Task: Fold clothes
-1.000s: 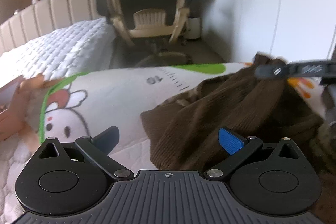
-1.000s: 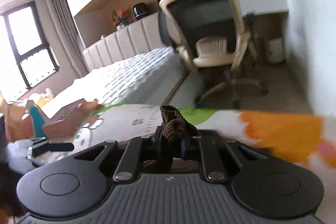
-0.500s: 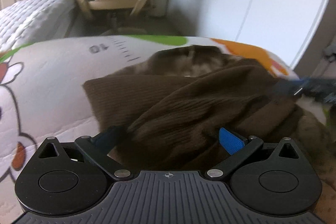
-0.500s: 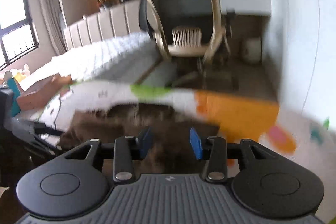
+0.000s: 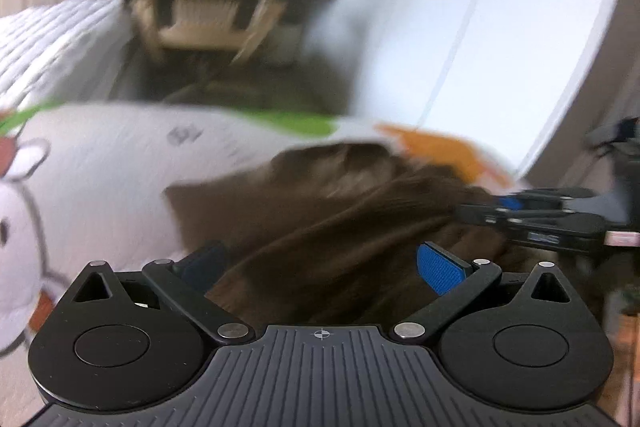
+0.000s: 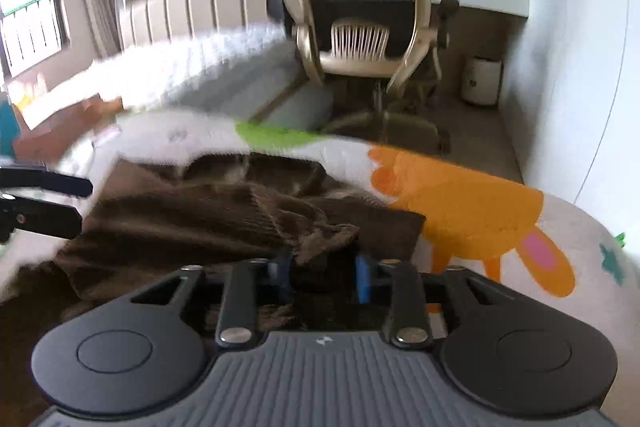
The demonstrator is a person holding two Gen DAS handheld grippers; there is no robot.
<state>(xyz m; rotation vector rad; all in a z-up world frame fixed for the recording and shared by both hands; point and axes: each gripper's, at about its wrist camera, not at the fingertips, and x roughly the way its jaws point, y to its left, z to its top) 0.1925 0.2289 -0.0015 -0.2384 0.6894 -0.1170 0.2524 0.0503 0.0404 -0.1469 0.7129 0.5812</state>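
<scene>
Surface I am working over: 1 white quilted play mat (image 6: 568, 227) with cartoon print, padded, spread flat. Print I can read from the right wrist view: 1 orange animal shape (image 6: 472, 203) with a pink patch, 1 green band (image 6: 272, 137) along the far edge, 1 small teal star (image 6: 610, 261). From the left wrist view: a white rabbit figure (image 5: 16, 227) with red detail, blurred.

Lying directly on it: 1 dark brown ribbed knit garment (image 6: 192, 215), crumpled, layers overlapping, 1 corner turned up near me; it overlaps the orange shape's edge.
</scene>
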